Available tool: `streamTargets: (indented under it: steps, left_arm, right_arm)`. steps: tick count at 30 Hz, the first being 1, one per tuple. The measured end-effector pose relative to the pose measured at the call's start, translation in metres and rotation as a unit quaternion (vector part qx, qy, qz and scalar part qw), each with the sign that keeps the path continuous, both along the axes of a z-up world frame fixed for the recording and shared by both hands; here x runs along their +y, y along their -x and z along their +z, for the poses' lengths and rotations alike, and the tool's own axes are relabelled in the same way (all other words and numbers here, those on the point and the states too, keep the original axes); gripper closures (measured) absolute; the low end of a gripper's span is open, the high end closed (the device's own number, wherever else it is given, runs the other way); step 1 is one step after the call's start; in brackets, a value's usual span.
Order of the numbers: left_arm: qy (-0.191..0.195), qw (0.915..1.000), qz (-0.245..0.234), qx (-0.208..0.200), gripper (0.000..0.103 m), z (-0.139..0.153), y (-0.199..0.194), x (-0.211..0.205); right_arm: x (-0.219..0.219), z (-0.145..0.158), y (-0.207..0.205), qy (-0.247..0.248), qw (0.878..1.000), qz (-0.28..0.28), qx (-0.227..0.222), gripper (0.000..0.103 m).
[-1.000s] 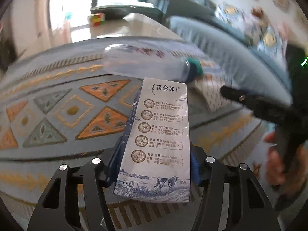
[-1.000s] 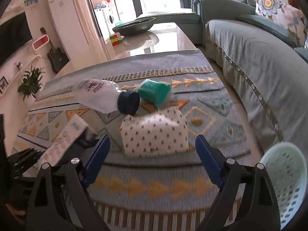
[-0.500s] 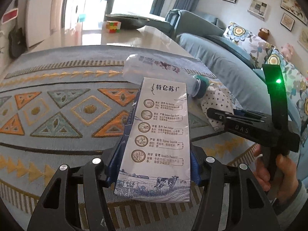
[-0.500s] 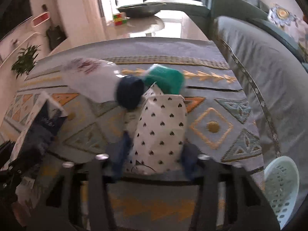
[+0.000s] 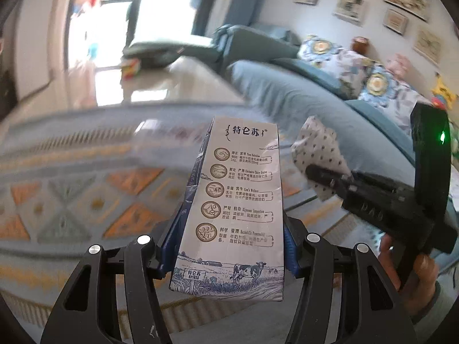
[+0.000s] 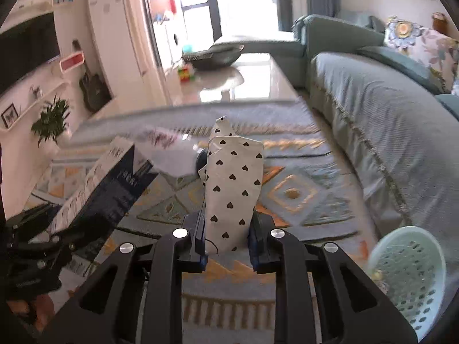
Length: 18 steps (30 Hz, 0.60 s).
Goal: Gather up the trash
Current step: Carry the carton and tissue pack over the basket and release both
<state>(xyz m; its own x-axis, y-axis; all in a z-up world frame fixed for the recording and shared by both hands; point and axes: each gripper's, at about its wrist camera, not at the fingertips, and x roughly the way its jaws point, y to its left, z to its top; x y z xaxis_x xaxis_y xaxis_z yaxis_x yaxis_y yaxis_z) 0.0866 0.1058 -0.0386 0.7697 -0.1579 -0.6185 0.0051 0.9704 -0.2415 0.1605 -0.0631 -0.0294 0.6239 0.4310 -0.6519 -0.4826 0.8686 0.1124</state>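
The grey-and-blue printed milk carton is clamped upright between the fingers of the left gripper, lifted above the patterned woven rug, and the white paper bag with small black hearts is pinched the same way in the right gripper, also clear of the rug, so two pieces of trash are picked up but neither is binned. The pale green perforated plastic basket stands on the floor to the right of the rug, against the foot of the grey-blue sofa, and looks like the place for them; it seems to hold almost nothing. Left on the rug beyond the bag is one clear plastic bottle with a dark cap, blurred. Count: one carton, one bag, one bottle, one basket, two grippers, both full; by my judgement roughly half remains, with two drops and one more pick to go
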Motion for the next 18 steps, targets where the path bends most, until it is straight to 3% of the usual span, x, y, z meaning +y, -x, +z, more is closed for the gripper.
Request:
streamTargets:
  steps: [5, 11, 18]
  left_arm:
    - [-0.023, 0.998, -0.051, -0.03, 0.047, 0.055, -0.014, -0.05]
    - [-0.016, 0.9943, -0.102, -0.027, 0.047, 0.091, -0.038, -0.112]
    - [0.025, 0.9862, -0.159, 0.041, 0.047, 0.078, -0.073, -0.181]
  right_arm:
    - [-0.055, 0.035, 0.006, -0.005, 0.999, -0.053, -0.012, 0.084]
    - [-0.134, 0.058, 0.016, -0.003, 0.991, -0.131, -0.01, 0.084]
    - [-0.218, 0.043, 0.017, -0.004, 0.974, -0.224, 0.03, 0.084]
